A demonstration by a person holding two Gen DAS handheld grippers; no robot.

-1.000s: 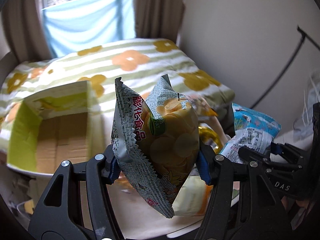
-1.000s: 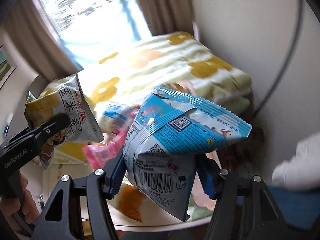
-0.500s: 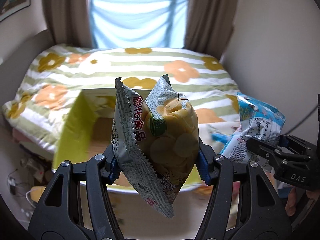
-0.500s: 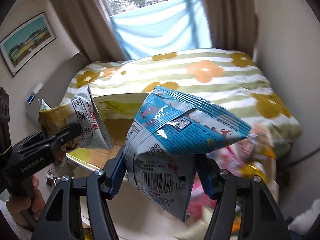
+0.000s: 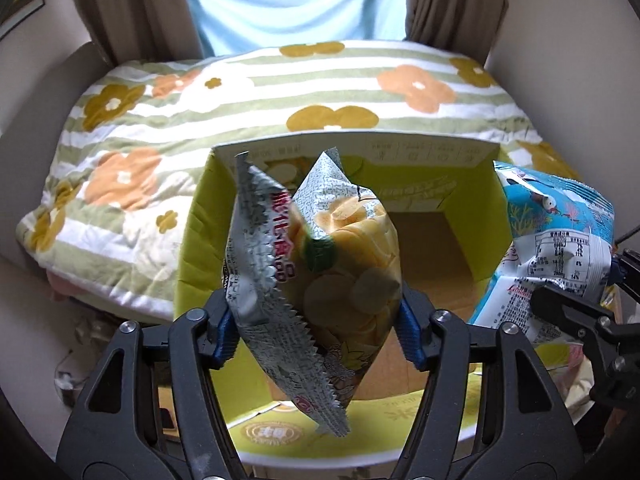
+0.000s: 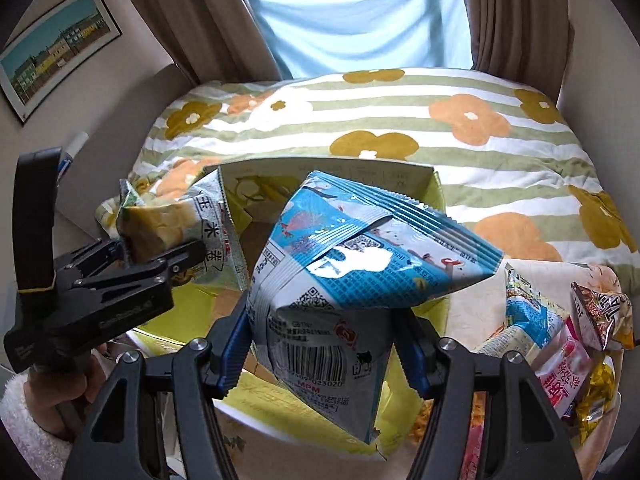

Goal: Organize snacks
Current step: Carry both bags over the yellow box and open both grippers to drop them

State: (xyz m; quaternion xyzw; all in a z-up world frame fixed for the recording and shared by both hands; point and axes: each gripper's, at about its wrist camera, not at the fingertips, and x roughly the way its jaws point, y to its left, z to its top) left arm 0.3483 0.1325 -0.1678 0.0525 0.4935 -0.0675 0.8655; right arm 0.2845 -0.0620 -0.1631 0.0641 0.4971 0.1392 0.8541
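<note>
Nearest the lens, the left gripper (image 5: 316, 324) is clamped on the yellow chip bag (image 5: 340, 280), its blue pads pressing the puffed lower half, while the right gripper (image 6: 320, 344) squeezes the blue snack bag (image 6: 344, 292) the same way. Both bags hang above the open cardboard box (image 5: 200, 220), the yellow one over its middle and the blue one at its right wall. The likely trouble is that the two packets are close together over one opening, so letting go at once could knock one against the other or tip the blue bag over the wall and outside. The air-filled foil could also slide from the pads or be crushed by a harder squeeze. Within the box, the visible brown floor appears bare, though the bags hide part of it. To its right a heap of loose snacks (image 6: 560, 340) waits on the table, and beyond lies the flowered blanket (image 5: 240, 92).
</note>
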